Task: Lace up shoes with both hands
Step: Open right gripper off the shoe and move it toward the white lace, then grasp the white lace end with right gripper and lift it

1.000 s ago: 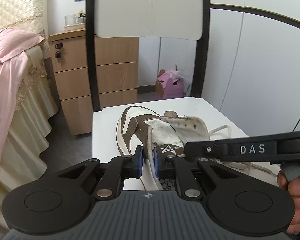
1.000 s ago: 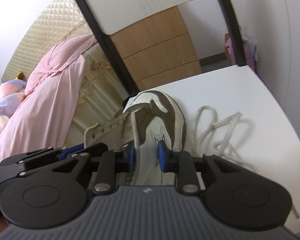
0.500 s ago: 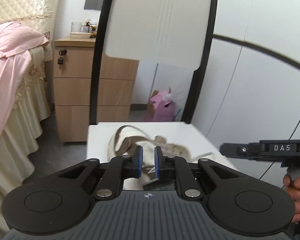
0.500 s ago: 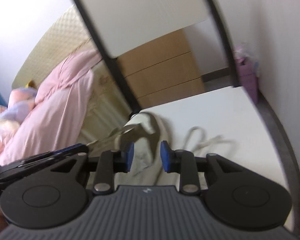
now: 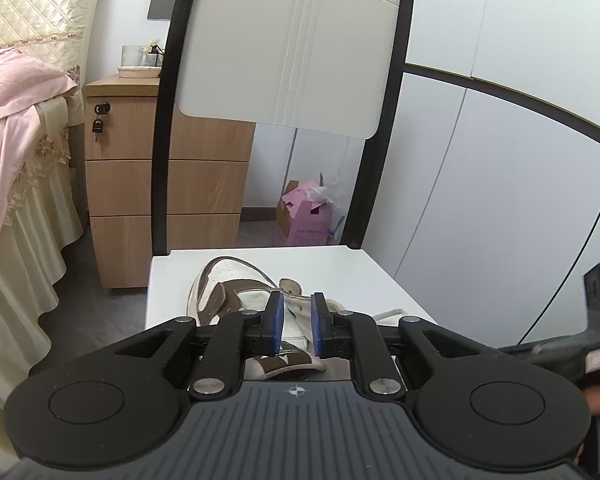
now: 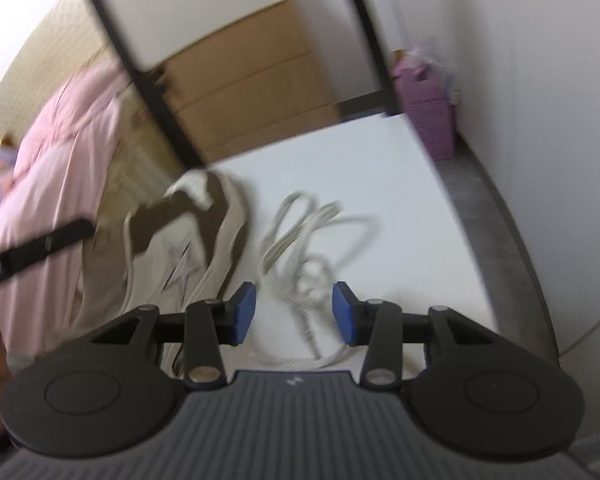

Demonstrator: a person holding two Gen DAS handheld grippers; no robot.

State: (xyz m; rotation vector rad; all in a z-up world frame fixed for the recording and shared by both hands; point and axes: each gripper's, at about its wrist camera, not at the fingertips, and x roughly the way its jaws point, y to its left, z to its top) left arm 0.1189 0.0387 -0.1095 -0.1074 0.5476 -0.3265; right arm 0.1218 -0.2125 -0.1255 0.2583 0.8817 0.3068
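A white and brown sneaker (image 5: 228, 284) lies on its side on the white chair seat (image 5: 340, 268), with no lace through its eyelets. My left gripper (image 5: 297, 324) hovers over the shoe's upper. Its jaws are opening, and the white upper shows in the narrow gap with no pad pressing on it. In the right wrist view the sneaker (image 6: 180, 248) lies left of a loose pale lace (image 6: 300, 240) coiled on the seat (image 6: 380, 184). My right gripper (image 6: 294, 312) hangs above that coil, jaws opening and wide, gripping nothing. The left tool's black finger (image 6: 36, 248) crosses the left edge.
The chair's white backrest (image 5: 292, 40) in a black frame rises behind the seat. Beyond it stand a wooden drawer cabinet (image 5: 160, 184), a pink box (image 5: 304, 220) on the floor and a bed with a pink cover (image 5: 12, 120). White wall panels close the right side.
The right gripper shifted right, from over the sneaker to over the lace, and its jaws spread wide. The left gripper's jaws parted a little and it drew back from the shoe.
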